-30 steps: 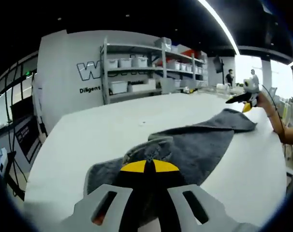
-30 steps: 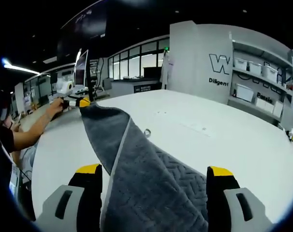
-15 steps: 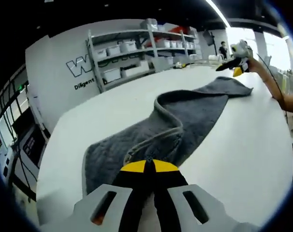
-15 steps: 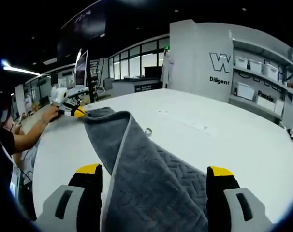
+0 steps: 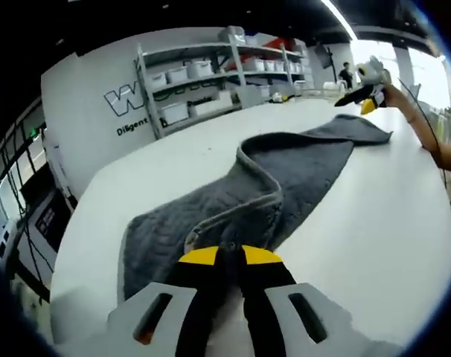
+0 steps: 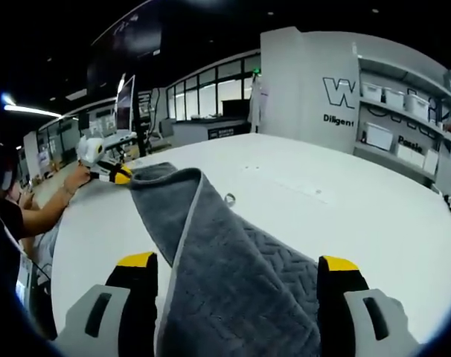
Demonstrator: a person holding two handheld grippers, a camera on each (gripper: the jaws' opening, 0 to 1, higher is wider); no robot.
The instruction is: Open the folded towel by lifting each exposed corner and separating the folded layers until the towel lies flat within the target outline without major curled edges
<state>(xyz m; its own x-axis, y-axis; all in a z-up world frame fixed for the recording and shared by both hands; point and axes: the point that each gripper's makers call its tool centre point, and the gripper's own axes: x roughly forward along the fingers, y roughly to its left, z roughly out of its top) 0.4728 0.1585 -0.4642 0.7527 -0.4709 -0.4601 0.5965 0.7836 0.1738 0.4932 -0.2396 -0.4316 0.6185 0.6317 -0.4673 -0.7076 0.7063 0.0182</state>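
The towel (image 5: 285,178) is stretched along the worktop (image 5: 374,223), 1 fold still raised. The left tool (image 5: 230,256) is clamped on its near edge; the right tool (image 6: 237,262) is spread wide around the other end. Next, the folded layer probably needs drawing outward until flat.

A white table (image 5: 382,223) carries a grey towel (image 5: 285,178), which lies stretched across it in a long, partly folded strip with a raised fold along one edge; in the right gripper view the towel (image 6: 233,275) runs over the table (image 6: 344,208), and a small ring-like loop (image 6: 230,198) lies just beside its pale edge.
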